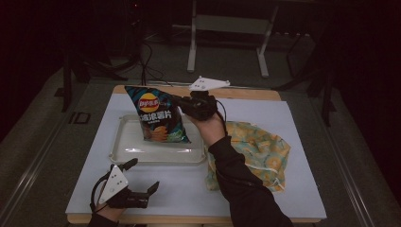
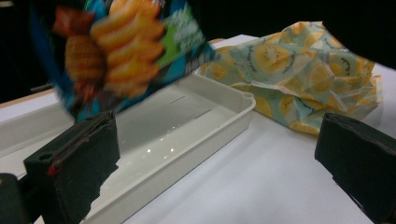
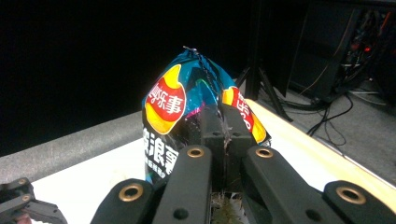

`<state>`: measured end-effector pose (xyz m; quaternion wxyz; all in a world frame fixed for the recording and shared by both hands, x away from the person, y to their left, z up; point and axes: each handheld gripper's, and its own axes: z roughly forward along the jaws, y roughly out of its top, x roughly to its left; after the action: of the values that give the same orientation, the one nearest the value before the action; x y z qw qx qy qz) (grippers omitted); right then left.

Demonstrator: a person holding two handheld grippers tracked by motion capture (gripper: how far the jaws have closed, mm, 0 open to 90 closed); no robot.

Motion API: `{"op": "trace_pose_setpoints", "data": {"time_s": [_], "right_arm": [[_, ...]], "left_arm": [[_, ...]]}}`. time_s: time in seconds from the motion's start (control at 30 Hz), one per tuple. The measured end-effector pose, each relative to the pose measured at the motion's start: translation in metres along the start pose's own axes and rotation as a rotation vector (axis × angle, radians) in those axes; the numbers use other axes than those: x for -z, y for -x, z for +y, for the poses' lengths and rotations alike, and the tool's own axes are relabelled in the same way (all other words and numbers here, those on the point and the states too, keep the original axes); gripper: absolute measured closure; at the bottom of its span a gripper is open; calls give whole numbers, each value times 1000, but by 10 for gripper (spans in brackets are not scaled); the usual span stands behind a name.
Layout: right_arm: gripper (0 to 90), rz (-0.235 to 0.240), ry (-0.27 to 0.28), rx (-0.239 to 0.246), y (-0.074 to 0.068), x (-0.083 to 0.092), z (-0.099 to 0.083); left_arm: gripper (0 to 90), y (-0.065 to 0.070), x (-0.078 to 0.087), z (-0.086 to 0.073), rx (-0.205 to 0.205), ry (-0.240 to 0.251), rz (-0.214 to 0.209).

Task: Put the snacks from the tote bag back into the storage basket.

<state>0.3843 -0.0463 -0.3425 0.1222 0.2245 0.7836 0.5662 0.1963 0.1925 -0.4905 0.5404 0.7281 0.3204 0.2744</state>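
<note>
The right hand-held gripper (image 1: 183, 104) was clenched on the upper edge of a chip bag (image 1: 157, 115); in the right gripper view its two jaws met on the crimped seam of the bag (image 3: 187, 105), the foil bunched between them. The bag hung above the white tray (image 1: 124, 150), clear of its floor as far as could be judged, long axis running from the pinched top corner down toward the person, printed face toward the high camera, top corners spread left and right. In the left gripper view only the bag's lower part (image 2: 123, 51) appeared, blurred and cut off by the top edge. The left hand-held gripper (image 1: 142, 177) sat low near the front-left corner of the table (image 1: 302, 189), jaws spread wide with nothing between them, well apart from the bag. The tray (image 2: 219, 133) lay on the white table top, its floor bare and glossy. Just beside the tray's right end lay a crumpled yellow patterned cloth bag (image 1: 257, 149), partly covered by the person's dark right sleeve (image 1: 241, 184). Beyond the table the room was dark; a frame stand (image 1: 227, 28) and floor cables (image 1: 149, 64) were only faintly made out.
</note>
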Motion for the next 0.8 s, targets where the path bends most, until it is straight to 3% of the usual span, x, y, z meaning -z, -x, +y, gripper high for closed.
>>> {"op": "trace_pose_setpoints", "data": {"time_s": [0.2,0.6,0.8], "right_arm": [[900,31,-46,-31,2,-18,-24],[900,-1,-151,-62,28,-25,-64],[900,5,-175,-120,38,-33,-79]], "left_arm": [[4,0,1,0,-3,3,-8],[4,1,0,0,1,2,-15],[5,1,0,0,0,-1,-19]]}}
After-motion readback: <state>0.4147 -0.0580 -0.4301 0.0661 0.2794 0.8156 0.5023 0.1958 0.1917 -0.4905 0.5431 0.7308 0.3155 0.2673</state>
